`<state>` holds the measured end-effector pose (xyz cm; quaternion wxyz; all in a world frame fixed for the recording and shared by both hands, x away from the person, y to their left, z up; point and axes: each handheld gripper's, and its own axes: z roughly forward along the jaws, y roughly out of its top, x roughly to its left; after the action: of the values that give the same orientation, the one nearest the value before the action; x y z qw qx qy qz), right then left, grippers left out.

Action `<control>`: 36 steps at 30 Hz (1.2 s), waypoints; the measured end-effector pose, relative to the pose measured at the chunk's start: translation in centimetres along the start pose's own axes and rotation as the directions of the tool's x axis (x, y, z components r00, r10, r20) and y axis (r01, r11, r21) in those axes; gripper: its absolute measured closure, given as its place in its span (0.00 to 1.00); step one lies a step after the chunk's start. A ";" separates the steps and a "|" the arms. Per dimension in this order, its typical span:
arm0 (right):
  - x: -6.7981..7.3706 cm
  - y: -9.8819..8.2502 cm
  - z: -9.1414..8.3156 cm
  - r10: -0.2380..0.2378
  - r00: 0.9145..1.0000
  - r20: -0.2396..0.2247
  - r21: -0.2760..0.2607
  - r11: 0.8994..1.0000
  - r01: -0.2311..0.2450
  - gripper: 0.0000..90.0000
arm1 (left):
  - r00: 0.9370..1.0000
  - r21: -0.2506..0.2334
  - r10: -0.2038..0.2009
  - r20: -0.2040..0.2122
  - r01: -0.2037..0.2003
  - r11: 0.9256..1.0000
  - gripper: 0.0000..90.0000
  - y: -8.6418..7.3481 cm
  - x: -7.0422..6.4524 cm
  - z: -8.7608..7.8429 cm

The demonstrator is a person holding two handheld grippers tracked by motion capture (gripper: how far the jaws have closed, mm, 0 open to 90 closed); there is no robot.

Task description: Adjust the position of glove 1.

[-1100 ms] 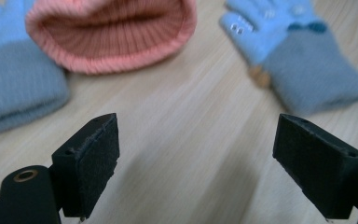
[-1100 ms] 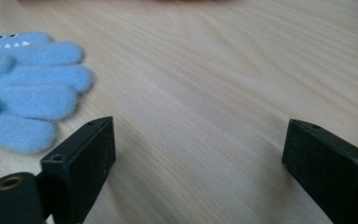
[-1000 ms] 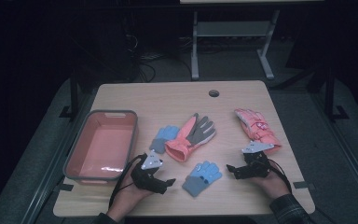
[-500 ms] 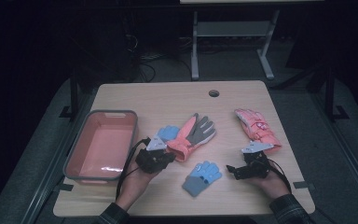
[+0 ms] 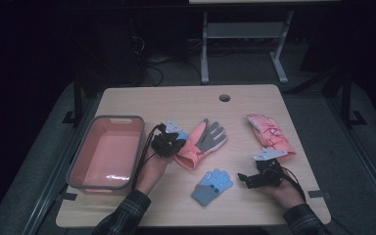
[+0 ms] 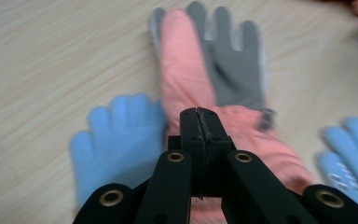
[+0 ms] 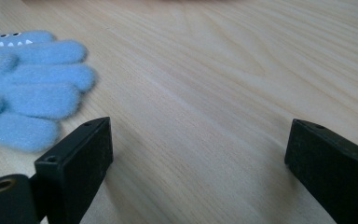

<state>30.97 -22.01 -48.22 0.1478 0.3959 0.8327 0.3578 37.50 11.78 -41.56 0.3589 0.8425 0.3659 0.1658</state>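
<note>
My left gripper [image 5: 175,145] is shut with nothing between its jaws [image 6: 198,116]. It hovers over the cuff of a pink and grey glove [image 5: 203,142] [image 6: 200,70] lying palm up mid-table. A light blue knit glove [image 5: 178,133] [image 6: 116,135] lies partly under that glove's left side. A second blue glove [image 5: 213,186] [image 7: 28,88] lies near the front edge. To its right, my right gripper [image 5: 243,177] [image 7: 198,149] rests low over bare wood, open and pointing at the glove. A pink patterned glove [image 5: 269,132] lies at the right.
A pink bin with a grey rim [image 5: 105,120] stands empty on the table's left side. The wooden table [image 5: 254,98] has a cable hole [image 5: 224,97] near its far edge. A dark floor and a metal stand lie beyond.
My left hand has moved from the front edge away toward the gloves in the middle, and its jaws have gone from wide apart to together. The right hand has kept still.
</note>
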 end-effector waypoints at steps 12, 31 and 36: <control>0.0 0.0 0.0 0.000 1.000 0.000 0.000 1.000 0.000 0.08 | 0.998 0.062 -0.030 0.057 0.027 0.998 0.99 -0.8 0.5 2.5; 0.0 0.0 0.0 0.000 1.000 -0.001 0.001 1.000 0.000 0.08 | 0.999 0.058 -0.024 -0.037 0.026 0.998 0.89 -0.6 1.9 1.8; 0.0 0.0 0.0 0.000 1.000 -0.001 0.001 1.000 0.000 0.08 | 0.996 0.081 -0.035 -0.087 0.043 0.996 0.80 -1.1 2.6 2.6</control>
<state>30.96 -22.00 -48.22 0.1474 0.3957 0.8330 0.3576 40.08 12.93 -44.06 0.3110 0.8415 0.4037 0.1791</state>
